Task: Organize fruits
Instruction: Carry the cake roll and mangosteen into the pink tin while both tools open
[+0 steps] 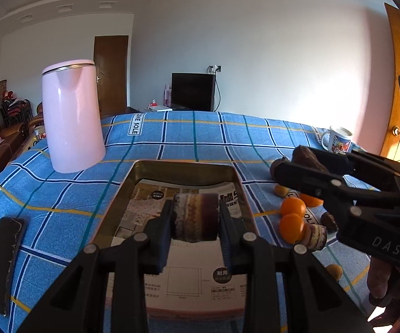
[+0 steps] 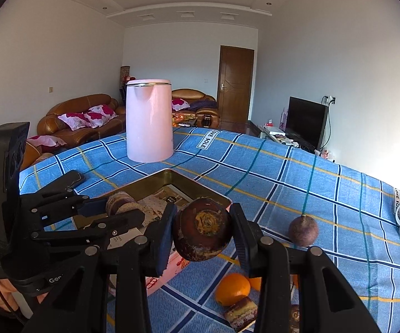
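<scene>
My left tongs (image 1: 195, 219) clamp a sugarcane piece (image 1: 195, 216) crosswise above the tray (image 1: 183, 165). My right tongs (image 2: 202, 230) clamp a brown root (image 2: 202, 229), cut end facing me, right of the tray. Only the right view shows a passion fruit (image 2: 303, 231) further right.

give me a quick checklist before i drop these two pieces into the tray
1. Left hand-held gripper has its load: ok, shut on the striped cut piece.
2. Left load is over the tray: ok, the paper-lined inside shows beneath it.
3. Right hand-held gripper has its load: ok, shut on the dark round fruit.
4. Right load is over the tray: not ok, in the right wrist view it hangs off the tray's near corner, partly over the blue cloth.
5. The two grippers are apart: ok, a gap shows between them in both views.
6. Height above the tray floor: cannot tell.
</scene>
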Motion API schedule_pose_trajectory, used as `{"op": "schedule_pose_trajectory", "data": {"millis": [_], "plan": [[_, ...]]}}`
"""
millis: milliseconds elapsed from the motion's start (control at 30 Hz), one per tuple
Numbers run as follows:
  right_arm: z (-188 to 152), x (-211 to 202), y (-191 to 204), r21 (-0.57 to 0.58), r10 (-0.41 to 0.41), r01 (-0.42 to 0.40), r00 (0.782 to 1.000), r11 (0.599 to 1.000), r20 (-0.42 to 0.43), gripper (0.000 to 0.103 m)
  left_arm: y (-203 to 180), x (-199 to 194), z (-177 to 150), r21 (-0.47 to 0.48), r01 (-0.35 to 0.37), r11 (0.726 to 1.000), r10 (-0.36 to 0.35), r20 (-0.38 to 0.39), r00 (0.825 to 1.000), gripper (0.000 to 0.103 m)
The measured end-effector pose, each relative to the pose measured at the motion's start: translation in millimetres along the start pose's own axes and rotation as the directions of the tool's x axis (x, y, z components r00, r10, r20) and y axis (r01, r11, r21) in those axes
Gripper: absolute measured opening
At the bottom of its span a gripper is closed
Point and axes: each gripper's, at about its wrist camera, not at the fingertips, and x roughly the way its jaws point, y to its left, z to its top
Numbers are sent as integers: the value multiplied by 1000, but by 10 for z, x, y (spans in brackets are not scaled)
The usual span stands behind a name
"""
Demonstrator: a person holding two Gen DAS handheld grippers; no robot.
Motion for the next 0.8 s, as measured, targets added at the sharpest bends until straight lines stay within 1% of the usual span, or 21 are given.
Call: {"op": "schedule_pose_trajectory", "data": {"millis": [133, 433, 600, 800], "plan": [[10, 172, 82, 1, 23, -23, 999, 1000, -24, 41, 111, 33, -8, -14, -13, 1000, 13, -10, 1000, 31], [-26, 444, 227, -8, 43, -44, 996, 999, -72, 41, 280, 103, -48, -43, -38, 998, 36, -36, 999, 31], [-72, 591, 313, -25, 56, -59, 992, 998, -115, 41, 325, 133, -62, -48, -41, 998, 39, -46, 998, 32], [-64, 713, 387, -36, 68, -74, 985, 997, -159, 41, 405, 142, -91, -73, -64, 995, 60, -46, 997, 31]]}}
